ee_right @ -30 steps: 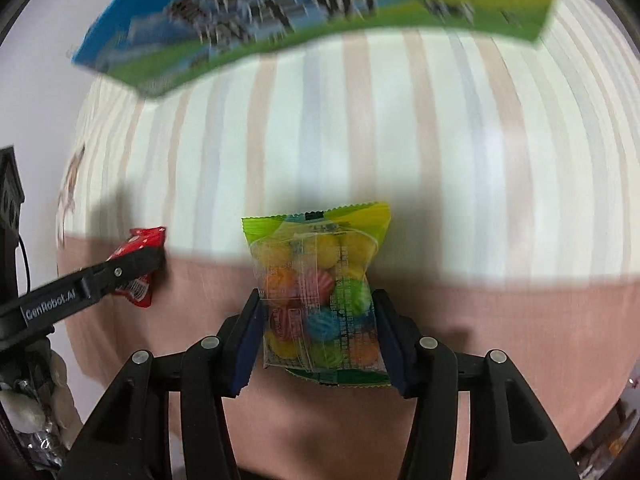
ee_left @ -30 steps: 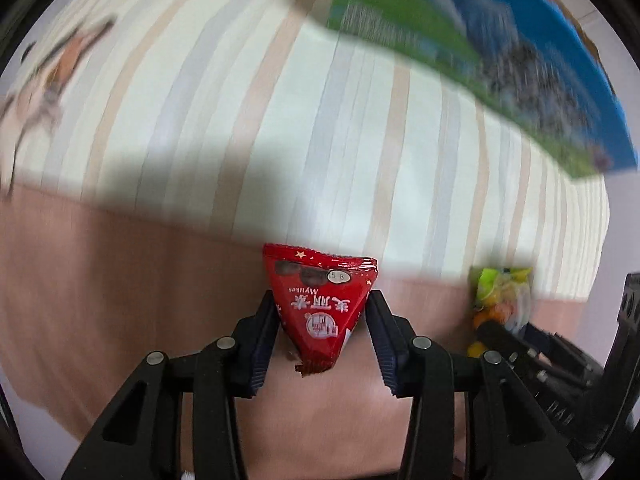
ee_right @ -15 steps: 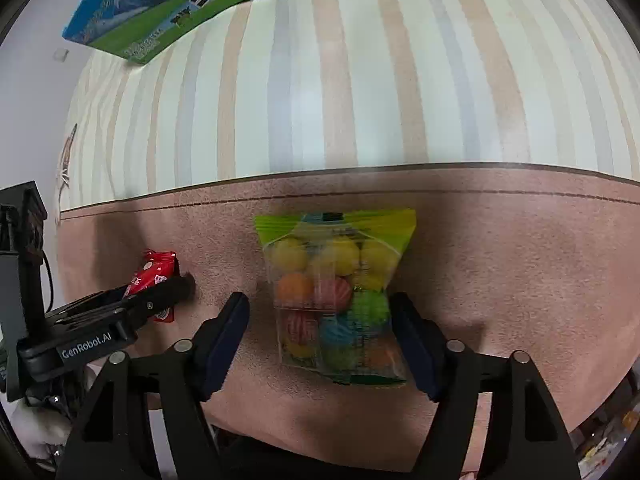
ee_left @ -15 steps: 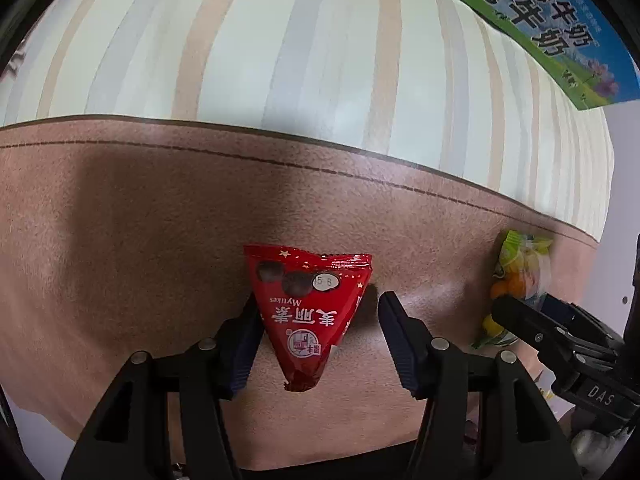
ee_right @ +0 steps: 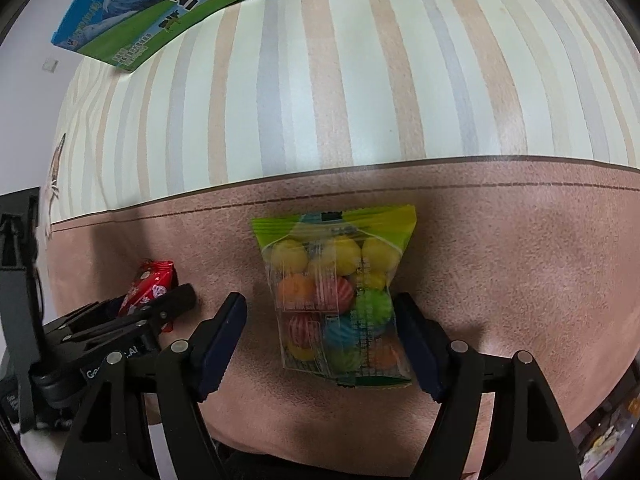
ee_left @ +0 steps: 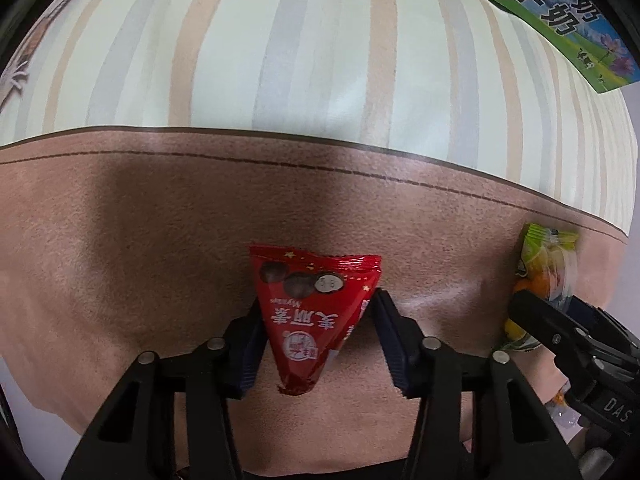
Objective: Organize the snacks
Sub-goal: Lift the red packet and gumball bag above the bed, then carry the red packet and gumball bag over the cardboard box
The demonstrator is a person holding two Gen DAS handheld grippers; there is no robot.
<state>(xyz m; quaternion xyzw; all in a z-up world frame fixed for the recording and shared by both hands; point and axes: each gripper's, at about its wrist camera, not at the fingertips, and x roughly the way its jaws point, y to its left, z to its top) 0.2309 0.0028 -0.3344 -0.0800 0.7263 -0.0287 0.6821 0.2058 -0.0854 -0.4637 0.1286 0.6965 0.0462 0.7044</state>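
A red triangular chocolate packet [ee_left: 312, 312] lies on the brown band of the tablecloth between the fingers of my left gripper [ee_left: 318, 332]. The jaws stand open, close beside it. A clear green-topped bag of coloured candy balls [ee_right: 340, 296] lies on the brown band between the fingers of my right gripper [ee_right: 320, 340], which is open wide; the right finger touches the bag's edge. The candy bag [ee_left: 544, 264] and right gripper show at the right of the left wrist view. The red packet [ee_right: 150, 284] and left gripper show at the left of the right wrist view.
The tablecloth [ee_left: 280, 60] is striped cream, grey and tan beyond the brown band. A blue and green milk carton [ee_right: 168, 12] lies at the far side; it also shows in the left wrist view [ee_left: 560, 12]. The table's near edge is just under both grippers.
Both grippers have come down to the brown band and opened. The red packet and the candy bag now lie on the cloth, let go.
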